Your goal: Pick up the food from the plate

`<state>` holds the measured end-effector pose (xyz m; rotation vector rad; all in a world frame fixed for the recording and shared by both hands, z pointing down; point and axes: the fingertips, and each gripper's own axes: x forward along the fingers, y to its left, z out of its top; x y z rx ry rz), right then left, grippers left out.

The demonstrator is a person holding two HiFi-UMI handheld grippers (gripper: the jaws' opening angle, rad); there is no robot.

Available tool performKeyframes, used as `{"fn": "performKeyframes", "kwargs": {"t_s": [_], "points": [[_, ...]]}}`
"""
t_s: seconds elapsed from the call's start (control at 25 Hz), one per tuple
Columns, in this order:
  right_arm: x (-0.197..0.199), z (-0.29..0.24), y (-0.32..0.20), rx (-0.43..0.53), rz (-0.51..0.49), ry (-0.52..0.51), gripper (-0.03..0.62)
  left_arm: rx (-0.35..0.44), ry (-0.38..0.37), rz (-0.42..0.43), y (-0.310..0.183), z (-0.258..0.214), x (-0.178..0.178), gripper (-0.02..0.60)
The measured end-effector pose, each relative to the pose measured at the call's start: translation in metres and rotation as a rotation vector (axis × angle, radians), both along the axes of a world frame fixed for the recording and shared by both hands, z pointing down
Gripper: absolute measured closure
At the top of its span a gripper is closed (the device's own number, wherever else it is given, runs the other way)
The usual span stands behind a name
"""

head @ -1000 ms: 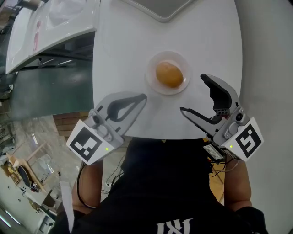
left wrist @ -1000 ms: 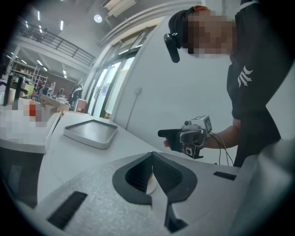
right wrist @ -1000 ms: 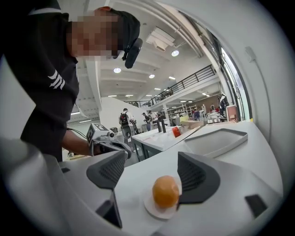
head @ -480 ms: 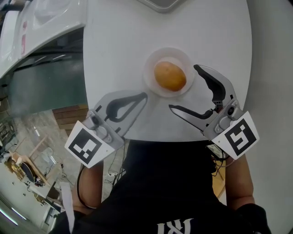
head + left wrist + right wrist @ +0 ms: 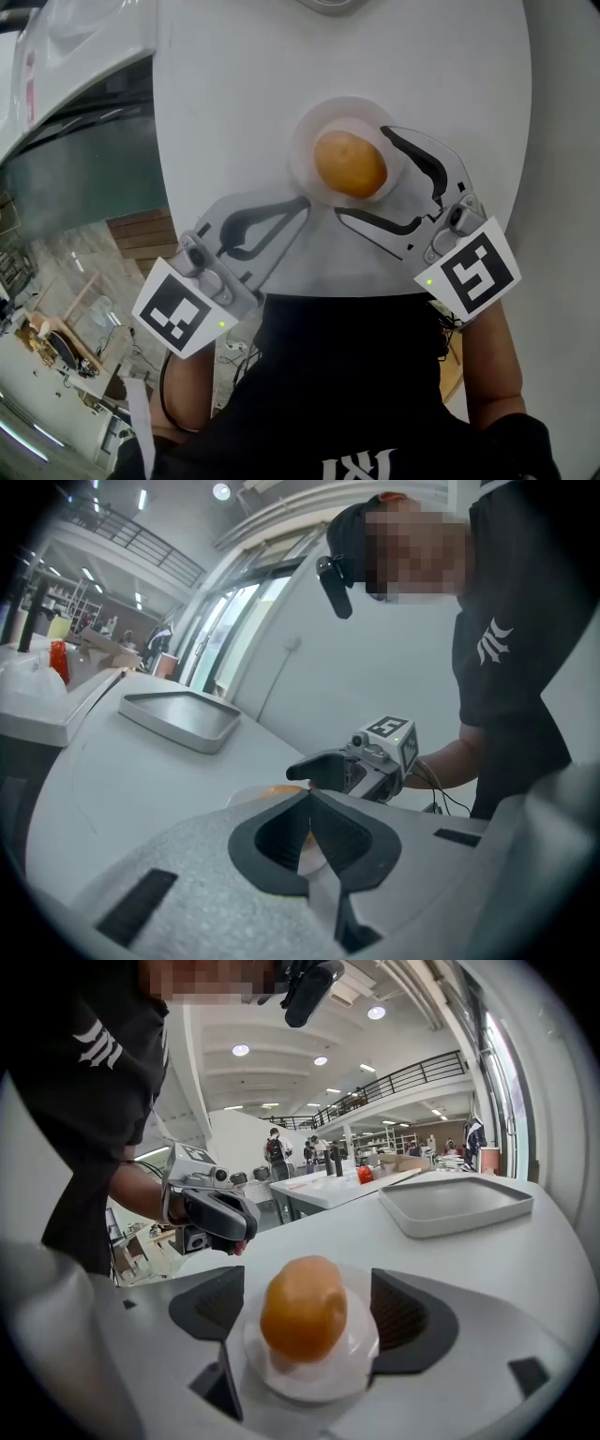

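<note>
1. The right tongs [image 5: 364, 174] stand wide open, with one jaw on each side of the food [image 5: 350, 163] and both pads clear of it.
2. The food, a rounded orange-brown piece, sits in the middle of a small white plate [image 5: 309, 129] on the white counter [image 5: 244, 94].
3. The left tongs [image 5: 300, 204] are closed, jaw tips together with nothing between them, their tips just beside the plate's rim.
4. A shallow grey tray [image 5: 457, 1202] lies on the counter beyond the plate, well apart from it.
</note>
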<state>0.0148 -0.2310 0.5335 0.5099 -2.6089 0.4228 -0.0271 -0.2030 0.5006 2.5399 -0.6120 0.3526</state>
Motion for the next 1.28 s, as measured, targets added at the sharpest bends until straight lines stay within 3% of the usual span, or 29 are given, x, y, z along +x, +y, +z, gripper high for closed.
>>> {"fn": "performKeyframes", "kwargs": {"t_s": [0.72, 0.88, 1.28], "points": [[-0.010, 0.036, -0.003, 0.021, -0.057, 0.117, 0.218, -0.015, 0.001, -0.012, -0.004, 0.019, -0.005, 0.577], [-0.012, 0.022, -0.004, 0.027, -0.055, 0.134, 0.261, -0.018, 0.006, -0.018, -0.001, 0.005, -0.010, 0.577], [-0.016, 0.002, 0.005, 0.058, -0.057, 0.150, 0.264, 0.004, 0.014, -0.051, 0.019, -0.013, -0.022, 0.577]]}}
